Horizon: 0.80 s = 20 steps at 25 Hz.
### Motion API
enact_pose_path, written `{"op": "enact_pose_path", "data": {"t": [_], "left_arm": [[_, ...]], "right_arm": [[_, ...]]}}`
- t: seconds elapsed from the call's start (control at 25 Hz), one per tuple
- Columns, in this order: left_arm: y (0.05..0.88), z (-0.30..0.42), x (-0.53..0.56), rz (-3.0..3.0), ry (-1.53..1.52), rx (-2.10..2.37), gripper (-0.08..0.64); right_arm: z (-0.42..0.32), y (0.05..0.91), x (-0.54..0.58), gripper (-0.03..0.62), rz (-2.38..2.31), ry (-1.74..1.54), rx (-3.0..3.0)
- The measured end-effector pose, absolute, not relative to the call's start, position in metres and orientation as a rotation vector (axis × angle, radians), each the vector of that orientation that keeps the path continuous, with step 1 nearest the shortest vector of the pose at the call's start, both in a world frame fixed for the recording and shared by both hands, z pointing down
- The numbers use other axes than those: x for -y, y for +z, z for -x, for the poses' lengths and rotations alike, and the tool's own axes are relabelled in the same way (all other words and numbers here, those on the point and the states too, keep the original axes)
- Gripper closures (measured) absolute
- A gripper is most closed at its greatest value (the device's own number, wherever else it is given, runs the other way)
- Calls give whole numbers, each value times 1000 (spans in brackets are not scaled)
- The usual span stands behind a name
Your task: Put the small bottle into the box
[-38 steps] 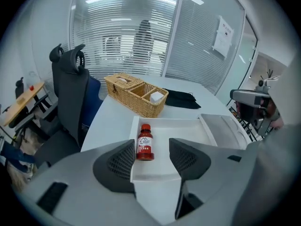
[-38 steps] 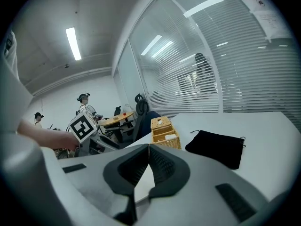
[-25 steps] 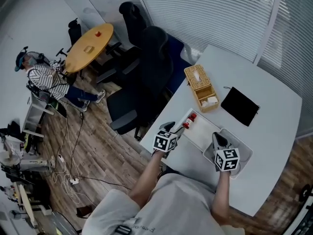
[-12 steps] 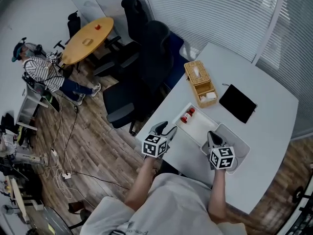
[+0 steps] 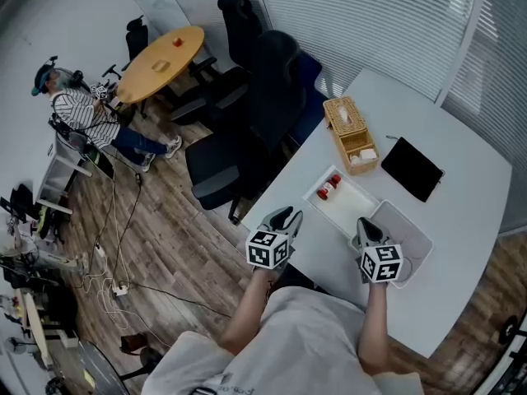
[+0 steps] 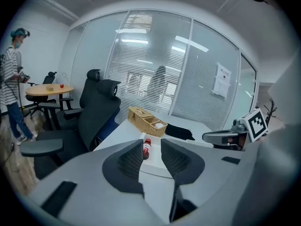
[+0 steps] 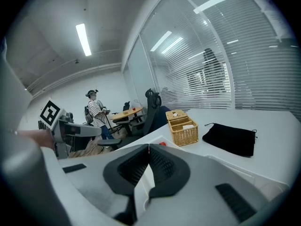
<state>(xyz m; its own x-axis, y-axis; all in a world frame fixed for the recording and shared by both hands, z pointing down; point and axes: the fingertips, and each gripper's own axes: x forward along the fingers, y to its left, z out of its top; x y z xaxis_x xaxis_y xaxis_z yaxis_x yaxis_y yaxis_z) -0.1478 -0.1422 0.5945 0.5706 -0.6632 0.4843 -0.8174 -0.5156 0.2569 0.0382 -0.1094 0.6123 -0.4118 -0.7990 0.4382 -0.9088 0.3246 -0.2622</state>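
Jaws of the left gripper (image 6: 151, 144) stand half apart with nothing between them, having just been closing; through their gap the small red-capped bottle (image 5: 328, 188) shows further off. Jaws of the right gripper (image 7: 148, 148) meet at the tips, apparently pinching the thin near wall of the translucent grey plastic box (image 5: 414, 239), a pale strip of which runs between the pads. The bottle rests in the shallow white rectangular tray (image 5: 352, 210), just beside the box on the white table (image 5: 465, 212); the left gripper view suggests it stands upright. The left gripper hangs at the table's near edge, short of the tray and apart from the bottle. Behind the tray lie a woven wicker basket (image 5: 349, 128) and a flat black fabric pouch (image 5: 414, 169). Progress, as judged: no part of the transfer is done. Left to do: reach the bottle, grip it, carry it across to the box and let go inside
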Motion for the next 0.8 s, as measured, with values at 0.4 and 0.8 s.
{"op": "enact_pose_path", "data": {"t": [0.4, 0.8], "left_arm": [[592, 145, 136, -2360, 423, 1240, 531], [595, 128, 131, -2402, 479, 1198, 531]], "right_arm": [[-27, 607, 108, 574, -1533, 669, 2389], [-37, 606, 111, 574, -1554, 671, 2389]]}}
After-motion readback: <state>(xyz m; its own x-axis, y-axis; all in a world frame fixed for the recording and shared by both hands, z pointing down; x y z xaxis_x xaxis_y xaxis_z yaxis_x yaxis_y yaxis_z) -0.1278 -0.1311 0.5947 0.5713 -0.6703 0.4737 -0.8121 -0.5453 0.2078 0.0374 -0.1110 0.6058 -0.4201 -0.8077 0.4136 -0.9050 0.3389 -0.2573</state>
